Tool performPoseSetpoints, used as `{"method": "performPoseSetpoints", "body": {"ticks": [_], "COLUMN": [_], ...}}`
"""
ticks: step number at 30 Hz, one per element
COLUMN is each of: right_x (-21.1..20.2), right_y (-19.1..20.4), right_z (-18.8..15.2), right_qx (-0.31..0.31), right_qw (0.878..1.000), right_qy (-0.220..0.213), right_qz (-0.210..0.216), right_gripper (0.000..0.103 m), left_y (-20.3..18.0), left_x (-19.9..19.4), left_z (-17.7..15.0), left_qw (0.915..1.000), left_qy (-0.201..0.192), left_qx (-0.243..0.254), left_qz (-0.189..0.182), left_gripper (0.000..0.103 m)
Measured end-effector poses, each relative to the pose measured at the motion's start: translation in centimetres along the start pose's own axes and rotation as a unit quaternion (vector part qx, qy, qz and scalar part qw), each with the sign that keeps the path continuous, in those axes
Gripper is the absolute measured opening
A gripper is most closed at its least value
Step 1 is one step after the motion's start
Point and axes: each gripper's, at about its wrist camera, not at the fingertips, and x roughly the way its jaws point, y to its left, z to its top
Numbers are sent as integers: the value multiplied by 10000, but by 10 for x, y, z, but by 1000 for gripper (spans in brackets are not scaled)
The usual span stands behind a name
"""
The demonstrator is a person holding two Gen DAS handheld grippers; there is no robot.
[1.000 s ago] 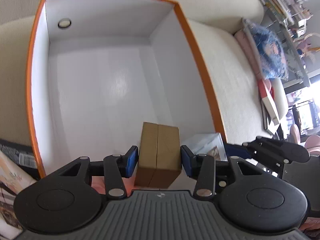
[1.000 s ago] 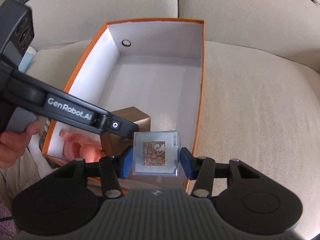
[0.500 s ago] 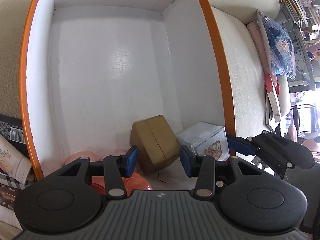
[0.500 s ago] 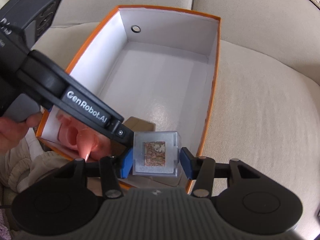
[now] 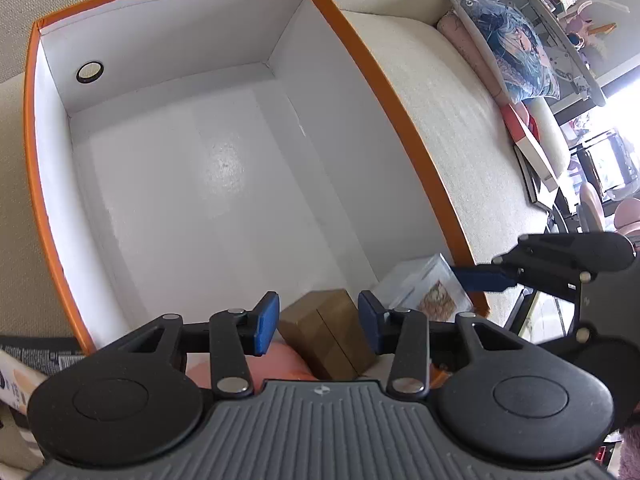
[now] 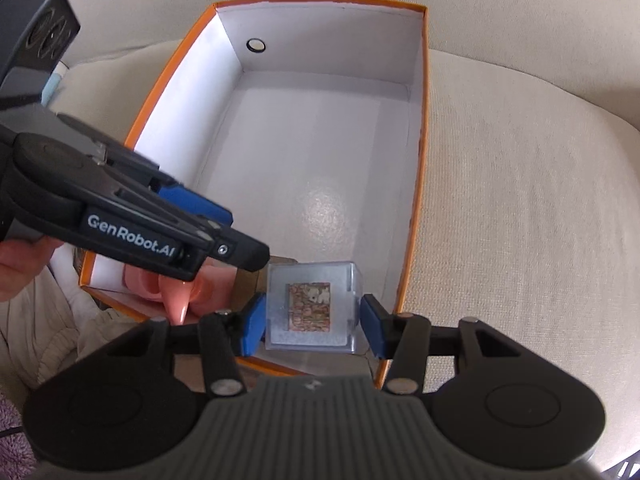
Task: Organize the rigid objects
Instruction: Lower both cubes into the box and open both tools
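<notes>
While my right gripper [image 6: 312, 326] clamps the clear cube [image 6: 314, 308] at the box's [image 5: 400, 120] near right corner, my left gripper [image 5: 318, 324], closing, straddles the untouched brown block [image 5: 328, 336] just left.

Left gripper [image 5: 318, 322] jaws closing, clear of brown box [image 5: 330, 338]; clear cube [image 5: 424, 290] beside it.

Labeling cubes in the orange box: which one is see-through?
The clear plastic cube with a picture inside, between the right gripper's fingers. The brown cube beside it is opaque.
</notes>
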Motion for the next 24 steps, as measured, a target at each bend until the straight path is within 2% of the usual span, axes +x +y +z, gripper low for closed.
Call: {"method": "performPoseSetpoints", "body": {"ticks": [5, 12, 16, 24], "right_x": [11, 30, 31, 22], "right_y": [22, 23, 25, 23], "right_z": [4, 8, 10, 9], "right_qx": [-74, 110, 13, -69], "right_qw": [9981, 9964, 9961, 9963], "right_qy": [282, 692, 759, 757], "right_qz": [-539, -471, -447, -397], "right_gripper": [52, 52, 54, 53], "left_y": [4, 11, 13, 14], "left_x": [11, 21, 23, 24], "left_z": [0, -3, -4, -4], "left_qw": [9998, 9988, 9986, 9984], "left_qy": [-8, 111, 116, 97], "left_qx": [-22, -158, -177, -192], "left_qz": [-221, -454, -476, -516], "left_gripper": [43, 34, 30, 29]}}
